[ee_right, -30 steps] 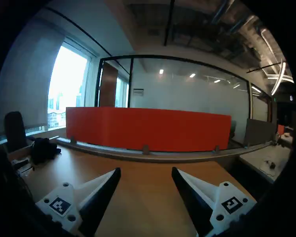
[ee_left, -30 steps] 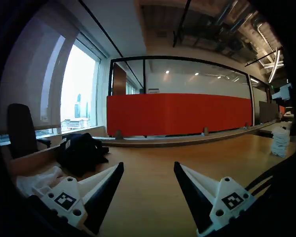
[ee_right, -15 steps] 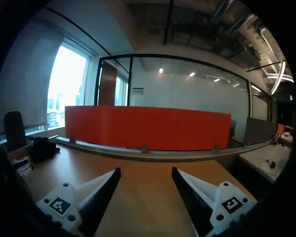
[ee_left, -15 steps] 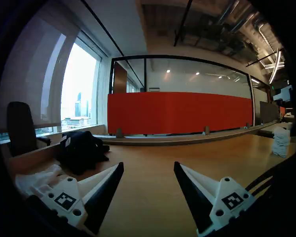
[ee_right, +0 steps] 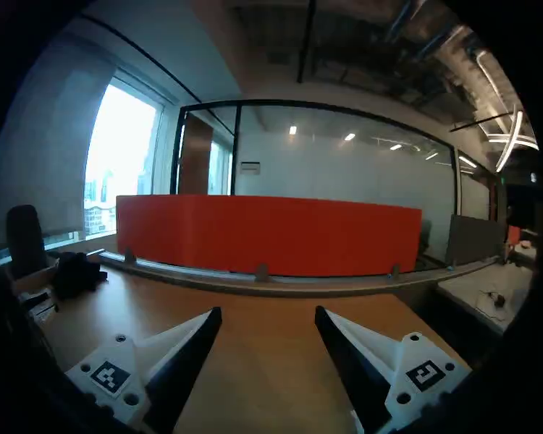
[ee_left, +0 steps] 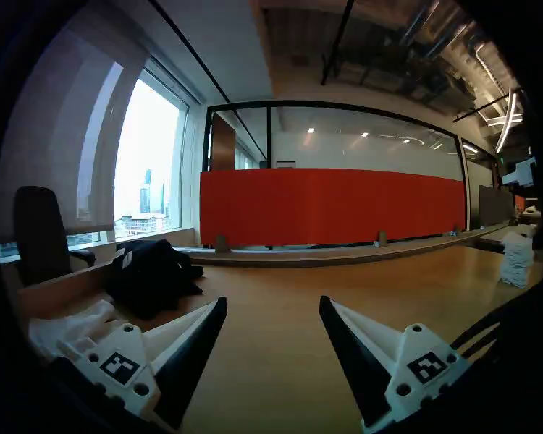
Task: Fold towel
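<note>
Wooden table [ee_left: 416,282]; left hand-held gripper [ee_left: 271,299], right hand-held gripper [ee_right: 267,309] both spread

Smooth wooden desk [ee_left: 286,286] with a soft sheen — matt orange partition [ee_left: 329,206] beyond; soft black cloth bundle [ee_left: 150,276]; left gripper [ee_left: 272,300] in matt white plastic.

No words or numbers are legible. The left claw [ee_left: 271,299] and right claw [ee_right: 268,309] bear square coded markers [ee_left: 119,367]; a wall sign [ee_right: 250,168] is too small to read.
</note>
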`<state>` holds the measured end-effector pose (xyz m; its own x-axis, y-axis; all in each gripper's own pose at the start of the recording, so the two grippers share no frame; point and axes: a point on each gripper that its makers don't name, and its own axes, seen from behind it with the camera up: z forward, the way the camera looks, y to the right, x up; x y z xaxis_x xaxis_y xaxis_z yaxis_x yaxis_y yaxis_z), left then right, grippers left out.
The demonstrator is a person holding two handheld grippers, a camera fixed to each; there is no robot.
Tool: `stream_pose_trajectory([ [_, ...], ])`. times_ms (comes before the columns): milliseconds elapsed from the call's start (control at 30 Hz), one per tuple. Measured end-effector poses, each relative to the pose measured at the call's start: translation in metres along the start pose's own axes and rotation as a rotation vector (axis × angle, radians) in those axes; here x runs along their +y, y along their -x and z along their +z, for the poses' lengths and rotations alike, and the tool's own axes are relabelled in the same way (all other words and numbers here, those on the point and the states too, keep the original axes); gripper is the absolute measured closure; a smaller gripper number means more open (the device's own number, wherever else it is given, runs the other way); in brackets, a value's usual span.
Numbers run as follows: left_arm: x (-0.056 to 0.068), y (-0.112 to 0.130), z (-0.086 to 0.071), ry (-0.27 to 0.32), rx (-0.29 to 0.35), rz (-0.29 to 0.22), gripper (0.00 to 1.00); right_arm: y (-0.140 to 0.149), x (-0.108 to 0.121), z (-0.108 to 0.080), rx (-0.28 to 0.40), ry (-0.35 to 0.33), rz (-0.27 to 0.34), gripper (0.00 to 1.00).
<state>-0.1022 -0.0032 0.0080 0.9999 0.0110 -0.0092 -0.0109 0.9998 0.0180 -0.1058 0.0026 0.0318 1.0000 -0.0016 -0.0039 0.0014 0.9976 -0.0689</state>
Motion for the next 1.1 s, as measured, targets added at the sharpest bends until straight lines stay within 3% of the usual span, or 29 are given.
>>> stream_pose_trajectory([
  [567,0.001,0.001,0.001,0.000,0.001,0.001,0.06,-0.009,0.049,-0.003,0.095,0.101,0.027,0.00],
  [867,0.002,0.002,0.001,0.000,0.001,0.000,0.06,0.017,0.048,0.000,0.104,0.092,0.063,0.00],
  [1100,0.002,0.002,0.000,0.000,0.001,-0.001,0.06,0.047,0.051,0.003,0.112,0.108,0.059,0.00],
])
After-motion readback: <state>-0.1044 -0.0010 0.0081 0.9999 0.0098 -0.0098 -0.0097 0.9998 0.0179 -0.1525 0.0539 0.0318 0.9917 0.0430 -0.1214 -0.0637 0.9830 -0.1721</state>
